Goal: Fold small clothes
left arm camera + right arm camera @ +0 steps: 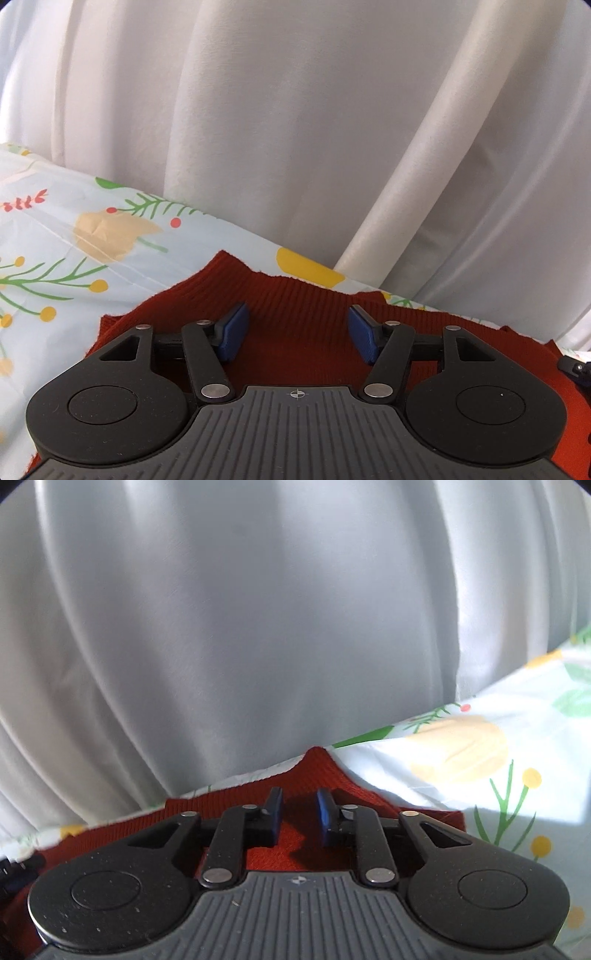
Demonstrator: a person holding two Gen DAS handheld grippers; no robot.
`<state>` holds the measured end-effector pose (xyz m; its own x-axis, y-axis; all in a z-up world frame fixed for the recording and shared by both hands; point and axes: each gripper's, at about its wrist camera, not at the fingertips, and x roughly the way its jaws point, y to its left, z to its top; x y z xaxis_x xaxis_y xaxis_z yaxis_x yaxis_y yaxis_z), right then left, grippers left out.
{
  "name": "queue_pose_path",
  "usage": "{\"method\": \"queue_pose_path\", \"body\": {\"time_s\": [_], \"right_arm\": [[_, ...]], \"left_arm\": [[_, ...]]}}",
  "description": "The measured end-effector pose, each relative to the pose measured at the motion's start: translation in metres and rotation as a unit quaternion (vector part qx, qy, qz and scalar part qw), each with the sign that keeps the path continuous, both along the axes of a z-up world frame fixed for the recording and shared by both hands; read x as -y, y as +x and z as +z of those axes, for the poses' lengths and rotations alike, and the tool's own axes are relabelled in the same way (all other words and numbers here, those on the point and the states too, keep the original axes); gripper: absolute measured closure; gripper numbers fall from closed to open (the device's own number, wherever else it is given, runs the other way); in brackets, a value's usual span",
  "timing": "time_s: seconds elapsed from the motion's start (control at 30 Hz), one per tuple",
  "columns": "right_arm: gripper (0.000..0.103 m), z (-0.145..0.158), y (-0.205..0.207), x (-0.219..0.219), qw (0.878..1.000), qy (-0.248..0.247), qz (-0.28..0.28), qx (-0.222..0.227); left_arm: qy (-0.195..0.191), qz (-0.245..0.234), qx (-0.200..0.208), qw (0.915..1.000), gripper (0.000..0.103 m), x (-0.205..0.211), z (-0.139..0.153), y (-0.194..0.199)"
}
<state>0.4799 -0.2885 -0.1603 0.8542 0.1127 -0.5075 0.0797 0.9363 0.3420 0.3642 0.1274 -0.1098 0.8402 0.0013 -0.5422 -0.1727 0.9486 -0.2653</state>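
The left gripper [297, 334] fills the lower part of its view, jaws spread wide, the blue pads [232, 330] standing apart over ribbed red knit with nothing pinched between them. In the other view the right gripper [298, 818] is seen low and centre, its jaws parted only narrowly; cloth lies beneath the gap, but no fold is seen caught in it. The task's thing, a red knitted garment [295, 295], is spread flat under both tools along the lower edge of each frame, its ragged far hem lying near the back of the surface. For a good fold, an edge should be taken by both tools at matching points, gripped through a single layer, and carried over evenly so the ribbing is not dragged askew. Beyond the garment, a floral tablecloth [55, 240] runs to the left of the frame in the left view and to the right in the other. A pale pleated curtain [221, 627] hangs close behind and could be brushed if the garment is lifted far back.
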Motion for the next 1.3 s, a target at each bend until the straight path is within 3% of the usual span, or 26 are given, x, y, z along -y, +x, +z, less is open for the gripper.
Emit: {"method": "queue_pose_path", "body": {"time_s": [0.37,0.43,0.47,0.6,0.7,0.77,0.87,1.0,1.13,1.3], "right_arm": [[0.077,0.004,-0.010,0.002,1.000,-0.004,-0.001,-0.001],[0.077,0.003,-0.009,0.003,1.000,-0.001,-0.002,-0.001],[0.077,0.003,-0.009,0.004,1.000,0.002,-0.003,0.000],[0.077,0.002,-0.010,0.006,1.000,0.009,-0.014,0.000],[0.077,0.009,-0.015,-0.008,0.997,-0.050,-0.054,-0.017],[0.076,0.019,-0.027,-0.025,0.993,-0.096,-0.057,-0.037],[0.076,0.037,-0.066,-0.042,0.998,-0.045,0.028,-0.016],[0.076,0.051,-0.116,-0.081,0.992,-0.029,0.119,-0.026],[0.076,0.049,-0.145,-0.112,0.981,0.003,0.191,-0.029],[0.076,0.040,-0.153,-0.140,0.973,0.011,0.223,-0.053]], "left_arm": [[0.013,-0.015,-0.001,0.9998,0.038,0.003,0.002,-0.007],[0.031,0.002,0.001,0.9995,0.033,-0.001,0.005,-0.016],[0.049,0.025,-0.005,0.9985,0.022,-0.005,0.006,-0.021],[0.038,0.037,-0.023,0.9984,0.023,-0.029,0.015,-0.046],[0.059,0.014,-0.052,0.9968,0.023,-0.035,0.025,-0.072],[0.020,-0.001,-0.068,0.9975,0.022,-0.044,0.030,-0.093],[-0.071,-0.016,-0.090,0.9932,0.022,-0.056,0.028,-0.122],[-0.160,-0.029,-0.115,0.9800,0.024,-0.062,0.013,-0.139],[-0.183,-0.025,-0.105,0.9771,0.033,-0.064,0.012,-0.132],[-0.218,-0.025,-0.101,0.9704,0.044,-0.071,0.008,-0.115]]}}
